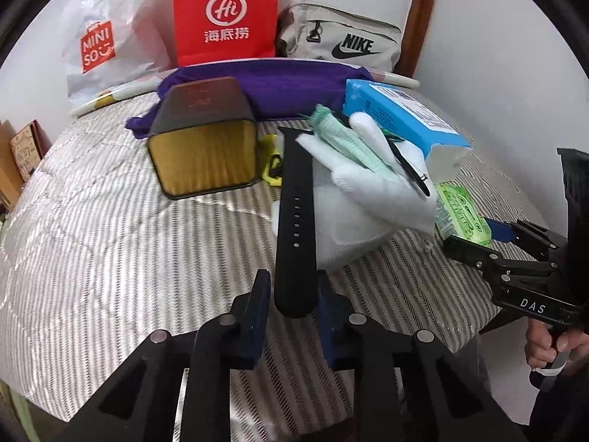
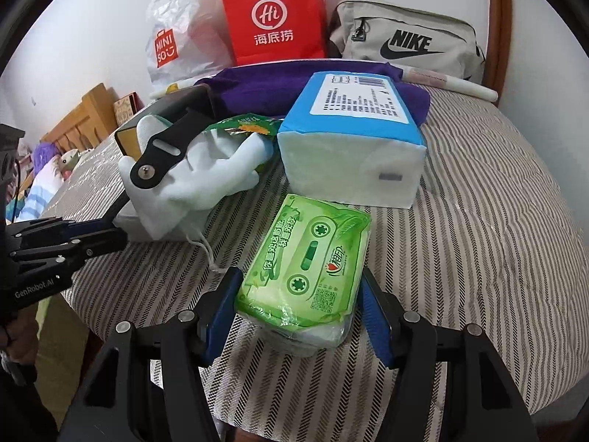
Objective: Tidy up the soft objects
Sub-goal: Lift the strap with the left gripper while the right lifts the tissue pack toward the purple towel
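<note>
Barely getting started here. Left gripper [image 1: 294, 305] pinching down on the black watch strap [image 1: 296, 221] draped over the white glove [image 1: 368, 184], right gripper [image 2: 294, 305] squeezing the green tissue pack [image 2: 305, 269] on the striped table [image 2: 478, 239]. Blue tissue pack [image 2: 349, 140] and purple cloth [image 2: 250, 81] waiting, nothing looking sorted yet.

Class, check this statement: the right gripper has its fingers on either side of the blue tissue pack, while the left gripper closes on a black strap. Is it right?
One detail is wrong. The right gripper has its fingers on either side of the green tissue pack, not the blue tissue pack lying behind it, as the right wrist view shows. The left gripper does close on the black strap.
</note>
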`<state>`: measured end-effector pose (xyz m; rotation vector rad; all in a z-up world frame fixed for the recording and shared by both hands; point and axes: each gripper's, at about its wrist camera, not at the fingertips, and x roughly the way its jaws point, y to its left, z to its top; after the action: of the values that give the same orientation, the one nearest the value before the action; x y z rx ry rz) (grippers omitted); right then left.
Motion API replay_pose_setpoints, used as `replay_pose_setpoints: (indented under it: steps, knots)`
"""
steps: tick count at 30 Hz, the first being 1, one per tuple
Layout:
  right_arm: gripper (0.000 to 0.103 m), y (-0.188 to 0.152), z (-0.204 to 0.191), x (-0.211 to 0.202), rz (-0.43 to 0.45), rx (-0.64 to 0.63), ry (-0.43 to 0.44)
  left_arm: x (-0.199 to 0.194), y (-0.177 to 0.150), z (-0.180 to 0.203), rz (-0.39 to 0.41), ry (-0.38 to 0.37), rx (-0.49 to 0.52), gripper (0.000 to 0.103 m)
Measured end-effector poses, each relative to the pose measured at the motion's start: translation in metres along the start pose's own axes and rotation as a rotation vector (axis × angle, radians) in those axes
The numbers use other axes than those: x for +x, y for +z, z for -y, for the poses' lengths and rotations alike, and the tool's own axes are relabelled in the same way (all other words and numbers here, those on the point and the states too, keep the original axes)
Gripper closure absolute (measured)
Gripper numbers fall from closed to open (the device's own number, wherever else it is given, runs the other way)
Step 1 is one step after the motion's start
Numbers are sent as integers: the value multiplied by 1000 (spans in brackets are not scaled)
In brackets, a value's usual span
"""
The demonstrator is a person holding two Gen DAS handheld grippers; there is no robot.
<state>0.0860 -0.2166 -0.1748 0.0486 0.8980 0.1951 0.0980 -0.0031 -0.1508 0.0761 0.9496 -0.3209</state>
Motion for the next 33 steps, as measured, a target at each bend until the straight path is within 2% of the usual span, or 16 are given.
replay_pose_setpoints:
  steps: [10, 17, 19, 21, 23, 29, 31, 32, 33]
  knots:
    - [41, -5, 5, -5, -3, 11, -4, -17, -9, -32, 13, 79, -29, 83]
    - [41, -6, 10, -7, -7, 11, -9, -11, -18, -45, -35, 95, -30, 81]
    - [41, -6, 10, -7, -8, 10, -8, -7, -15, -44, -27, 88, -15, 75]
    - [41, -6, 9, -6, -10, 1, -12, -4, -10, -42, -20, 98, 2, 48]
    - [41, -4, 9, -6, -11, -5, -14, -2, -5, -39, 1, 116, 24, 40]
    - [41, -2, 11, -3, -10, -1, -21, 20, 8, -41, -29, 103, 40, 39]
    - [41, -1, 11, -2, -9, -7, -25, 21, 9, -41, -5, 87, 45, 51]
    - [41, -1, 10, -2, -9, -13, -28, 21, 10, -39, 1, 75, 60, 71]
    - [41, -1, 10, -2, -10, -15, -29, 20, 10, -37, -3, 60, 69, 80]
